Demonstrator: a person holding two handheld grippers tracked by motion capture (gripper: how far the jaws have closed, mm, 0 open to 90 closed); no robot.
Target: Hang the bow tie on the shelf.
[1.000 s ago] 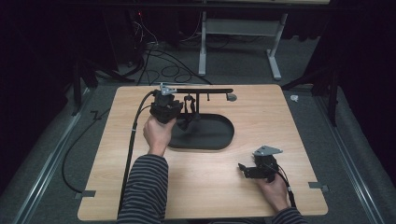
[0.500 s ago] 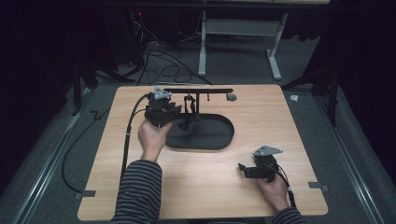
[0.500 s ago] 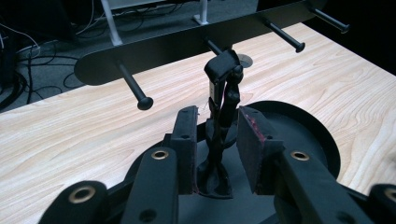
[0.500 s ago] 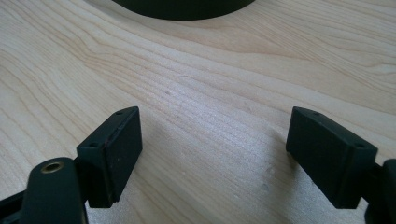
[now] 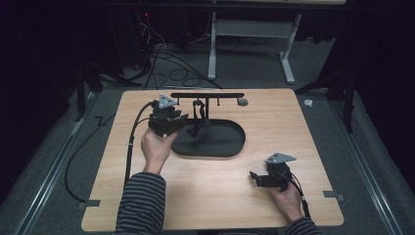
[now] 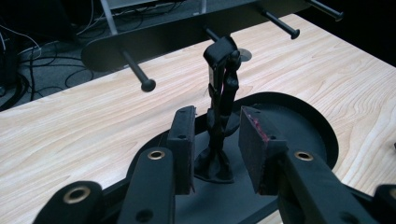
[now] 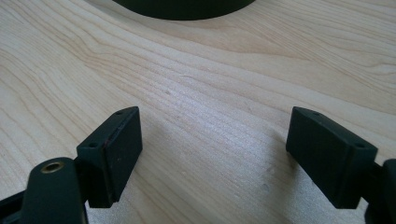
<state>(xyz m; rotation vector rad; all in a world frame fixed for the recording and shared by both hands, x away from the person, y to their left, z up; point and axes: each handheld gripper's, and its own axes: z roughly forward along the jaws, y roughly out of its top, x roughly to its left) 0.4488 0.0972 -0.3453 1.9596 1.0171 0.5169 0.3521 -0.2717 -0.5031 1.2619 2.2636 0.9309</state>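
the left gripper has its 2 jaws parted to a narrow gap, one on each side of a thin black strap, with nothing pinched yet; from the left gripper view i cannot tell whether either pad touches it. the strap hangs looped over a peg of the black rack at 12 o'clock from the jaws, and its lower end pools on the black oval tray below (the tray looks placed there to catch whatever comes off the pegs). the jaws sit low on the strap, near the pooled end, probably because the hanging stretch there is straight and easy to straddle, while the loop at the peg is bulky.

in the high view the left gripper is over the tray's 9 o'clock edge, held by the left hand, with the strap just to its 3 o'clock under the rack.

the right gripper rests on the wooden table near 5 o'clock, well apart from the tray, held by the right hand. its jaws stand wide and empty, with bare wood between them in the right gripper view; it seems parked out of the way so 1 tool can work the strap alone. more pegs on the rack are bare.
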